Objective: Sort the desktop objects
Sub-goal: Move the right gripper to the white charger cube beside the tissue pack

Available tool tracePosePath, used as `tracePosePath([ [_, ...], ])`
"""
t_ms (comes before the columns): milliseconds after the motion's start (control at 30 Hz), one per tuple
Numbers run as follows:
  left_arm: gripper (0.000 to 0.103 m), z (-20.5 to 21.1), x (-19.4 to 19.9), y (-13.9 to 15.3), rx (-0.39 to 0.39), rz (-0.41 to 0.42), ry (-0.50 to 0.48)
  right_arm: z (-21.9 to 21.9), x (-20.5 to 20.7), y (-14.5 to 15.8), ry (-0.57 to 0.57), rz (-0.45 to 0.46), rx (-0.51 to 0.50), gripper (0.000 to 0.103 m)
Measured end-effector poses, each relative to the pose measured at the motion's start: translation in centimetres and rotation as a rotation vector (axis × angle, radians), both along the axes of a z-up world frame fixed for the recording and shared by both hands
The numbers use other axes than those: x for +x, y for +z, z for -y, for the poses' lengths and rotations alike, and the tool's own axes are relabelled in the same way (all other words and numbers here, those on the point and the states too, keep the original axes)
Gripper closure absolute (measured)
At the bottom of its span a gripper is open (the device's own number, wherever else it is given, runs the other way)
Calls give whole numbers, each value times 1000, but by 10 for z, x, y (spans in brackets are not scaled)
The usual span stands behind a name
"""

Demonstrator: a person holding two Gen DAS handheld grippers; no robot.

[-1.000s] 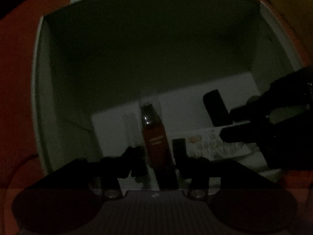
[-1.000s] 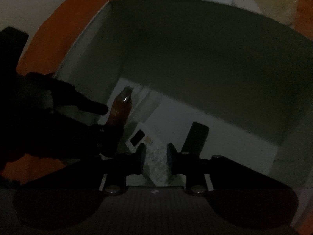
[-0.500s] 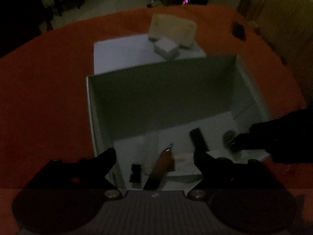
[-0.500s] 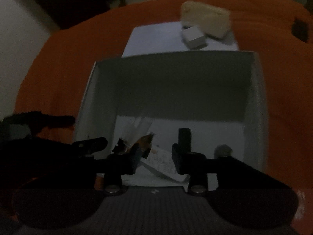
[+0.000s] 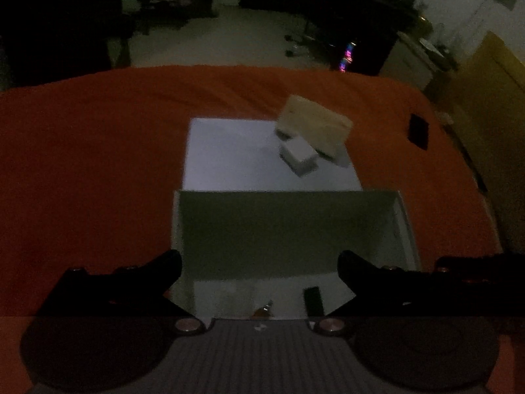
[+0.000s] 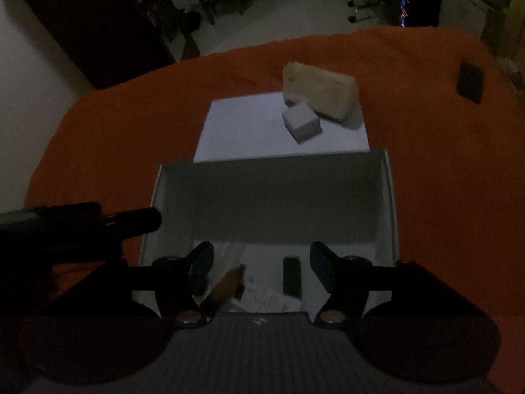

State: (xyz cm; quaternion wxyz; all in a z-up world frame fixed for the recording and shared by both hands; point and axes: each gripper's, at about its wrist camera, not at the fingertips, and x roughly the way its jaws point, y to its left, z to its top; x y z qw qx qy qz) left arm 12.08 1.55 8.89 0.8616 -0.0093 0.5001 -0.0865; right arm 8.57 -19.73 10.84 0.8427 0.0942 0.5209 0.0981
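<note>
An open white box stands on the orange cloth. On its floor lie a small brown bottle, a black stick-shaped item and a printed white packet. My left gripper hangs open above the box's near side, fingers spread wide, nothing between them. My right gripper is open too, over the box, empty. The left gripper's fingers show at the left of the right wrist view. The scene is dim.
Behind the box lies a white lid or sheet carrying a small white cube and a beige pouch. A black flat item lies far right on the cloth. A dark room lies beyond.
Both grippers have let go and risen out of the box, opening wide. The bottle and the packet now lie on the box floor.
</note>
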Motion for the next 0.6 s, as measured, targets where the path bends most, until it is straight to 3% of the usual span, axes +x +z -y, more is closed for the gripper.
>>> tracePosePath([
  [300,0,-21,-11,20,26,3,137,15,32,13,85,29,-27,34],
  [533,0,1,3,26,55,37,96,30,47,17,29,41,-30,34],
  [600,0,7,14,22,30,33,111,33,54,15,21,49,-23,34],
])
